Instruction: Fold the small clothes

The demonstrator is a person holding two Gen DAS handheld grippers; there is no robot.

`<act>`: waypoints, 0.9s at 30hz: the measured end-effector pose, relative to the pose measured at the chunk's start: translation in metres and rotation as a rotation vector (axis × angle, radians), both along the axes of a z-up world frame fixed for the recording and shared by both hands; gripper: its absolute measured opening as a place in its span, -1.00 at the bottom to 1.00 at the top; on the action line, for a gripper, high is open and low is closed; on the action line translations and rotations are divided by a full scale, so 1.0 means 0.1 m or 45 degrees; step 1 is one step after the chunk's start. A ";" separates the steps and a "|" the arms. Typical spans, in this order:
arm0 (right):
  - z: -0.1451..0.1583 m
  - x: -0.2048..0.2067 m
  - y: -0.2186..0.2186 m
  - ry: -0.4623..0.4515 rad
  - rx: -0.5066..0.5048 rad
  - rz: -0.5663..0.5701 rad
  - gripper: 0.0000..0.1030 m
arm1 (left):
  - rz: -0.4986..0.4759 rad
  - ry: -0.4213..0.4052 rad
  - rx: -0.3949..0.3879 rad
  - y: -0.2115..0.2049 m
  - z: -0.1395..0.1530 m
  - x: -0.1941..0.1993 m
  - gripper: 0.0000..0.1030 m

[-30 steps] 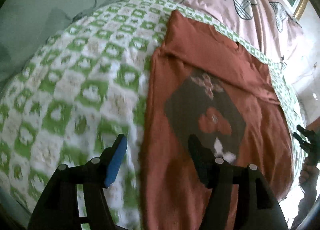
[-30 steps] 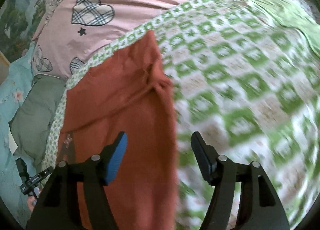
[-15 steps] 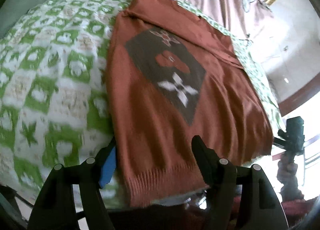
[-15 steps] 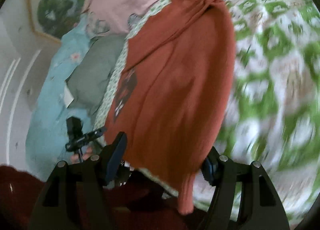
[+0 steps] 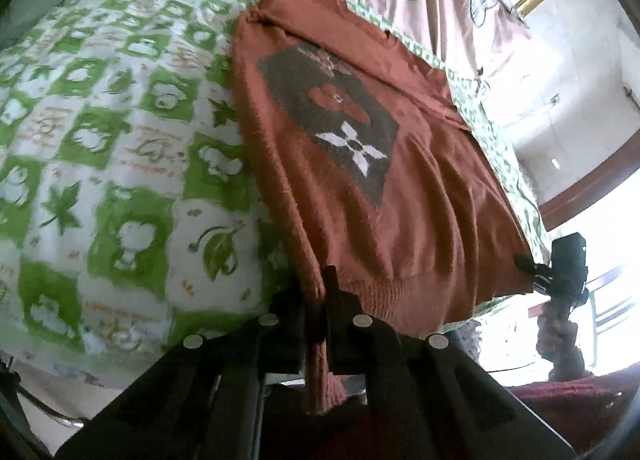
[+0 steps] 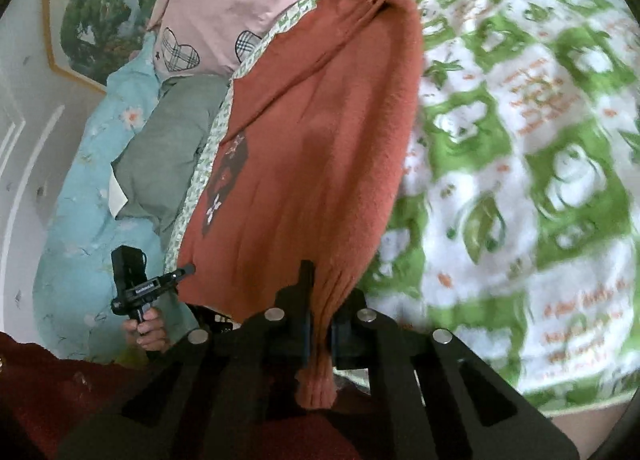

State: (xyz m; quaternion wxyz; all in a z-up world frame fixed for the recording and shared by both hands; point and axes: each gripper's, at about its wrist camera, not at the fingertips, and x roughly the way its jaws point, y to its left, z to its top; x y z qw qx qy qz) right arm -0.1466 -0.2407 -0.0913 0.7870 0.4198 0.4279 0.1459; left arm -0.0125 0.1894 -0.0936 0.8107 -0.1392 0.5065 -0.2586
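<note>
Both tongs, left gripper (image 5: pixel 320 300) and right gripper (image 6: pixel 318 324), clamp sweater (image 5: pixel 360 180) hem corners; sleeves look folded in, body fold remains.

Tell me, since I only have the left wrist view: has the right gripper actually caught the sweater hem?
Observer: Yes. The right gripper is shut on the sweater hem, and a bunch of ribbing hangs below it.
Operator: Okay. What's past the edge of the checked cover?
Observer: A grey-green pillow lies on light blue floral bedding, just beyond the checked cover.
</note>
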 end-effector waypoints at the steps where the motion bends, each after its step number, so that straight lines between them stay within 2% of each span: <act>1: 0.02 -0.01 0.00 -0.008 0.008 -0.002 -0.87 | 0.012 -0.002 0.001 0.02 0.00 -0.01 -0.92; 4: 0.16 0.02 -0.02 -0.084 0.075 -0.015 -0.87 | 0.059 -0.014 -0.053 0.08 0.09 -0.02 -0.92; 8: 0.45 0.10 -0.11 -0.195 0.120 -0.038 -0.87 | 0.081 -0.104 -0.116 0.13 0.44 -0.03 -0.92; 12: 0.71 0.24 -0.21 -0.259 0.069 -0.059 -0.87 | 0.086 -0.222 -0.185 0.10 0.81 0.03 -0.92; 16: 0.87 0.49 -0.36 -0.305 0.010 -0.100 -0.87 | 0.100 -0.343 -0.191 0.01 1.11 0.26 -0.92; 20: 0.98 0.89 -0.64 -0.328 -0.036 -0.200 -0.87 | 0.162 -0.417 -0.191 -0.09 1.28 0.76 -0.92; 23: 1.05 1.26 -0.78 -0.331 -0.097 -0.230 -0.87 | 0.197 -0.469 -0.151 -0.24 1.33 1.17 -0.92; 27: 1.04 1.87 -0.94 -0.277 -0.174 -0.243 -0.87 | 0.248 -0.482 -0.104 -0.44 1.35 1.73 -0.92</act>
